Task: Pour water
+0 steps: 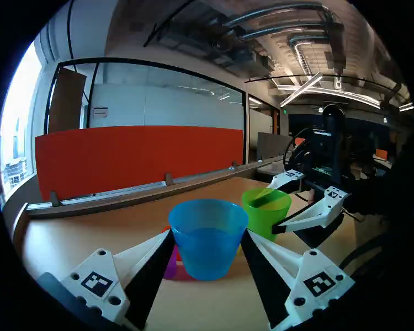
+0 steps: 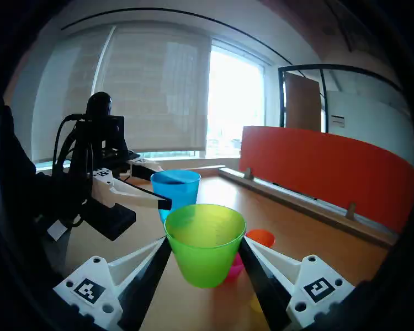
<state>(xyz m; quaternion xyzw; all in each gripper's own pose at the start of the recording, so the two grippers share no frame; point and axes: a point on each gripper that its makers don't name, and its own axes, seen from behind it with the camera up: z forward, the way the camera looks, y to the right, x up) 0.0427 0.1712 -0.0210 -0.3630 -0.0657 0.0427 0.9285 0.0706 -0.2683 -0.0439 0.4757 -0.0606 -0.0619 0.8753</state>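
The left tool (image 1: 207, 238) pinches an upright blue cup (image 1: 208, 248) that seems to hold water. The right tool (image 2: 205, 245) pinches an upright green cup (image 2: 205, 256) just beside it, above the table (image 1: 85, 237). Gripping looks done, but neither cup tilts yet, so the pour itself is left.

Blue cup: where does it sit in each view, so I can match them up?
Left gripper view: blue cup low centre, between the fingers of the left gripper.
Right gripper view: blue cup left of centre, behind the green cup.
Shared landmark: the orange partition in the background.
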